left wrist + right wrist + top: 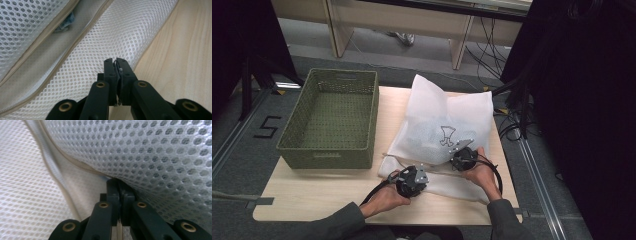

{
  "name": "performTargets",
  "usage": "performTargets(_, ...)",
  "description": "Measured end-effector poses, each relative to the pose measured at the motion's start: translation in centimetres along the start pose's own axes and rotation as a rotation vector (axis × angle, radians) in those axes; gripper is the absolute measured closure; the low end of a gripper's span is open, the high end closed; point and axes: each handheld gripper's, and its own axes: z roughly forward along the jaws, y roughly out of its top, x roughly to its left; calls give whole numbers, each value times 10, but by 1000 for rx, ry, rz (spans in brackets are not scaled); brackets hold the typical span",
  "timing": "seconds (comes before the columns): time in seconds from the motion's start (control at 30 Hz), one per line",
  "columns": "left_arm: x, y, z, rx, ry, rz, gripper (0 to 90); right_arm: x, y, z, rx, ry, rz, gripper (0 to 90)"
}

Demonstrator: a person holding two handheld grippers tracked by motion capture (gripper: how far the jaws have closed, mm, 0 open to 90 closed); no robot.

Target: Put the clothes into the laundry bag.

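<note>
So we've got a white mesh laundry bag with a beige zipper lying on the right half of the pale wooden table, with something dark showing through the mesh near its middle. Just beside it to the left sits an olive-green woven rectangular basket, not touching the bag as far as we can tell.

Both hands are down at the near edge of the bag. Our left tongs are at the bag's near-left corner, and in the left gripper view the two black jaws are pressed together with a thin bit of something pinched between the tips. It looks like the edge of the mesh, or maybe a small tab, but it's too small for us to call it for sure. The mesh bulges up right behind the tips, and the zipper runs diagonally across the upper left, partly open, with a bit of blue-grey fabric peeking out of the gap.

Our right tongs are a bit farther in, resting on the bag's near side. In the right gripper view the jaws are closed tight too, tips tucked right under a fold of mesh where the zipper line comes down to meet them. They seem clamped on the bag at the zipper seam.
</note>
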Motion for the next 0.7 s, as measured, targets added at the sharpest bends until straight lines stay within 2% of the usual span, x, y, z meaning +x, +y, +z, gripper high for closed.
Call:
performTargets(0.07, 1, -1, 1, -8, -10, -27, 850, 1, 0, -1, -7, 19, -6, 892)
performTargets(0.13, 3, 0, 0, -8, -5, -10, 850, 4, 0, -5, -10, 31, -18, 892)
performTargets(0.17, 1, -1, 0, -12, 30, -24, 851, 6, 0, -8, -15, 27, -25, 892)
performTargets(0.2, 1, -1, 0, -17, 38, -17, 851, 10, -1, -12, -14, 46, -24, 892)
performTargets(0.27, 0, 0, 0, -12, 28, 6, 853, 15, -1, -19, -15, 59, -54, 894)
performTargets(0.37, -1, 0, 1, -7, 18, -9, 853, 23, -5, -30, -16, 85, -106, 898)
performTargets(0.43, -3, 0, 1, -14, 28, -18, 853, 30, -8, -36, -5, 99, -109, 898)
performTargets(0.5, -2, 0, 1, -15, 32, -4, 852, 35, -10, -36, 20, 121, -124, 900)
performTargets(0.53, -2, 0, 2, -17, 22, -15, 851, 37, -12, -33, 36, 135, -143, 900)
performTargets(0.63, -4, 0, 2, -3, 18, -38, 844, 39, -17, -23, 75, 162, -144, 900)
performTargets(0.7, -2, 0, 1, -5, 21, -22, 823, 37, -18, -22, 62, 155, -134, 898)
